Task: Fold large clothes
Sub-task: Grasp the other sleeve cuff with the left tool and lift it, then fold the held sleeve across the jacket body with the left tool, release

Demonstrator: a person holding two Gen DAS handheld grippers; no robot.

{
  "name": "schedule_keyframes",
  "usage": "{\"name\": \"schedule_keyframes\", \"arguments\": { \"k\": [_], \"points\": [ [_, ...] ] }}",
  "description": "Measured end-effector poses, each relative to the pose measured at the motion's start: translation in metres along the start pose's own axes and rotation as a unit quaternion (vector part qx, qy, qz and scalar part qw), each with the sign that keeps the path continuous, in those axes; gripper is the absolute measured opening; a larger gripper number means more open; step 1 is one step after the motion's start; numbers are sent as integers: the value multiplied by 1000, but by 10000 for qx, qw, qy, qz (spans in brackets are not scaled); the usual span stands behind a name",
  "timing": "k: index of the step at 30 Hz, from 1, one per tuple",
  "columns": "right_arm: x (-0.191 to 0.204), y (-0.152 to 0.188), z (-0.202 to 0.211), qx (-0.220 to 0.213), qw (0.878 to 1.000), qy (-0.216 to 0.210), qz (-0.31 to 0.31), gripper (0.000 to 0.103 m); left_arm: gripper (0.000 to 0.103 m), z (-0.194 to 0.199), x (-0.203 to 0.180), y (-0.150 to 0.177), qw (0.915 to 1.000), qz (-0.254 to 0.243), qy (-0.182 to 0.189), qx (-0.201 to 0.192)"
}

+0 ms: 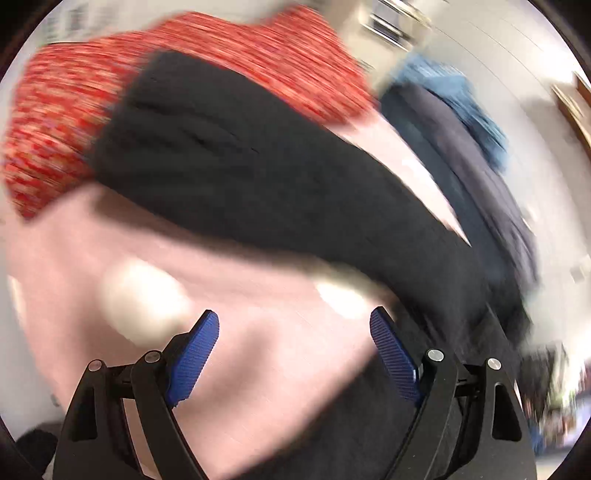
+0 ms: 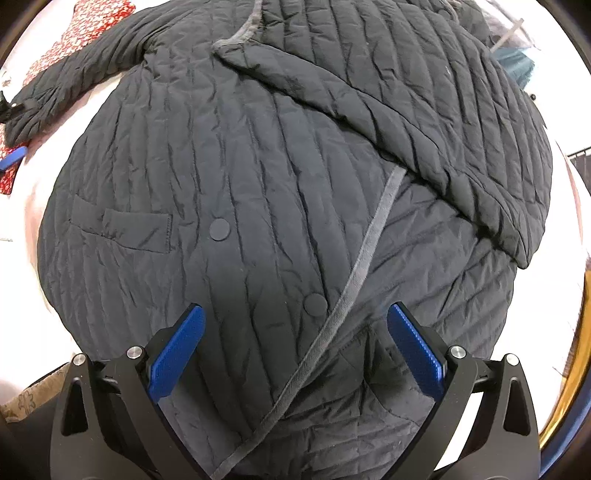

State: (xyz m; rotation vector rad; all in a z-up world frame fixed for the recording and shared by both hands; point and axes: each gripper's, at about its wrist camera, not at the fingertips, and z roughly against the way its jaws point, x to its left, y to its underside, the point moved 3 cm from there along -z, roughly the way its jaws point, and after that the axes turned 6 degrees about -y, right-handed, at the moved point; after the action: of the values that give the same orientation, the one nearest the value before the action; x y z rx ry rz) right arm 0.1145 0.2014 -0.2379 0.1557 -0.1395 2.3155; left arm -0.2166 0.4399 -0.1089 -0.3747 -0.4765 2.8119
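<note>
A large dark quilted jacket (image 2: 258, 184) lies spread on a pale pink surface (image 2: 33, 206), front up, with grey trim and round snaps. Its right sleeve (image 2: 424, 133) is folded across the body; its left sleeve (image 2: 74, 81) stretches out to the far left. My right gripper (image 2: 295, 343) is open and empty, just above the jacket's lower front. My left gripper (image 1: 293, 350) is open and empty over the pink surface (image 1: 240, 332), near the blurred dark sleeve (image 1: 258, 177). Its blue fingertip (image 2: 13, 157) shows at the left edge of the right wrist view.
A red patterned cloth (image 1: 184, 66) lies beyond the sleeve, also in the right wrist view (image 2: 85, 33). A blue-teal garment (image 1: 461, 107) lies at the far right, also in the right wrist view (image 2: 517, 66). The left wrist view is motion-blurred.
</note>
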Motion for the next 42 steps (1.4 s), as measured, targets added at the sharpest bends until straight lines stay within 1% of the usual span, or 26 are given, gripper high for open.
{"name": "schedule_keyframes", "arguments": {
  "k": [3,5,6,7,10,12,14,15,17,18,20,21,23,24,25,26,28,30,34,37,40,42],
  "points": [
    [-9,11,0,-21,10000,41,-78,98,82,3,44,-34,9976,608,-259,-223],
    [-18,10,2,-23,9999,63,-114,98,82,0,65,-50,9950,937,-266,-207],
    [-23,11,1,-14,9999,71,-139,98,82,-3,67,-53,9941,1040,-251,-190],
    [-27,11,-1,0,9998,81,-156,98,82,-3,75,-58,9935,1095,-216,-220],
    [-32,8,-2,53,9998,113,-155,98,82,-1,84,-66,9947,955,-206,-324],
    [-30,7,-2,65,9998,141,-132,98,82,-3,82,-70,9953,871,-183,-371],
    [-26,5,-2,63,9998,156,-112,98,80,-10,73,-72,9956,847,-205,-345],
    [-23,4,-2,62,9998,160,-103,98,78,-13,74,-73,9955,868,-189,-323],
    [-18,1,-1,66,9998,190,-79,98,64,-19,74,-73,9952,950,-92,-227],
    [-14,-1,-1,87,9997,200,-75,97,61,-26,72,-77,9949,986,-52,-192],
    [-11,-2,-2,114,9997,218,-84,97,42,-32,67,-76,9950,977,0,-185],
    [-9,-2,-3,114,9996,227,-87,98,39,-32,64,-76,9956,917,-2,-195],
    [-2,-6,-6,101,9996,244,-94,98,26,-28,57,-74,9970,736,14,-234],
    [-1,-8,-8,80,9996,248,-101,98,23,-28,53,-74,9975,665,13,-239],
    [4,-9,-3,63,9996,246,-114,98,17,-24,46,-73,9982,552,32,-247],
    [4,-10,-2,48,9996,232,-130,98,15,-21,41,-72,9985,483,71,-256],
    [3,-13,-1,25,9997,202,-165,98,13,-13,24,-69,9989,294,209,-293],
    [1,-16,0,5,9997,156,-204,98,12,-2,-2,-65,9986,-41,392,-343],
    [-8,-20,6,-61,9996,80,-261,98,12,17,-64,-58,9932,-815,692,-461],
    [-14,-21,10,-137,9994,20,-309,98,12,30,-119,-47,9844,-1362,1001,-489],
    [-25,-21,14,-197,9990,-43,-400,98,12,40,-174,-30,9730,-1843,1323,-423],
    [-32,-19,16,-234,9985,-70,-489,98,12,48,-214,-12,9605,-2249,1588,-394]
  ]
}}
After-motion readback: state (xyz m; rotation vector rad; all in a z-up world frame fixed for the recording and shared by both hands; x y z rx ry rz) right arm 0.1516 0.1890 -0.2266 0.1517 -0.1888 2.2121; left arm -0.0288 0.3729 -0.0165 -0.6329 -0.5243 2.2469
